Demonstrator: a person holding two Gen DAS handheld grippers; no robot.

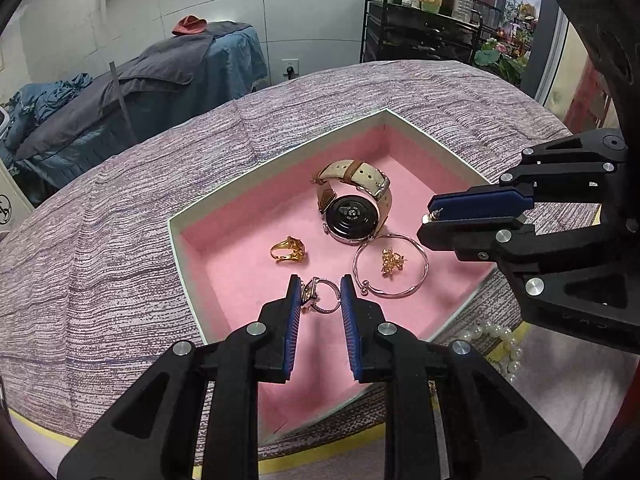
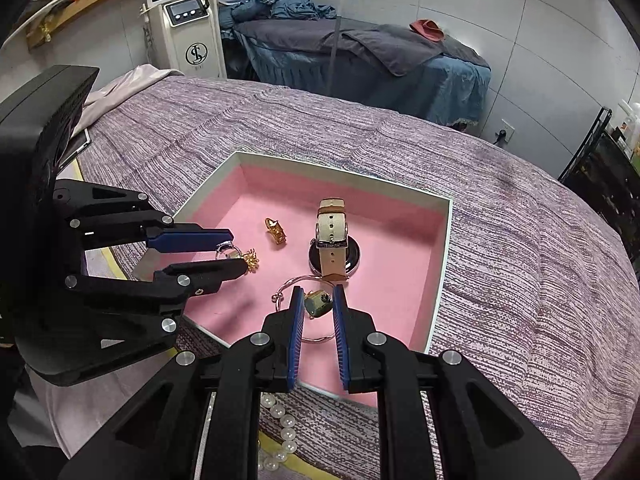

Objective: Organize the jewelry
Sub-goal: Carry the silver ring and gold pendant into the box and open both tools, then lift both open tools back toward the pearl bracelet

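Note:
A white box with a pink lining lies on a striped purple cloth. In it are a watch with a beige strap, a gold ring, a silver bangle and a gold flower earring. My left gripper hangs over the box's near side, shut on a jewelled silver ring. To its right my right gripper hovers above the bangle, shut on a small gold earring.
A pearl necklace lies on the cloth just outside the box's near corner. Behind the table are a bed with blue covers, a black cart of bottles and a white machine.

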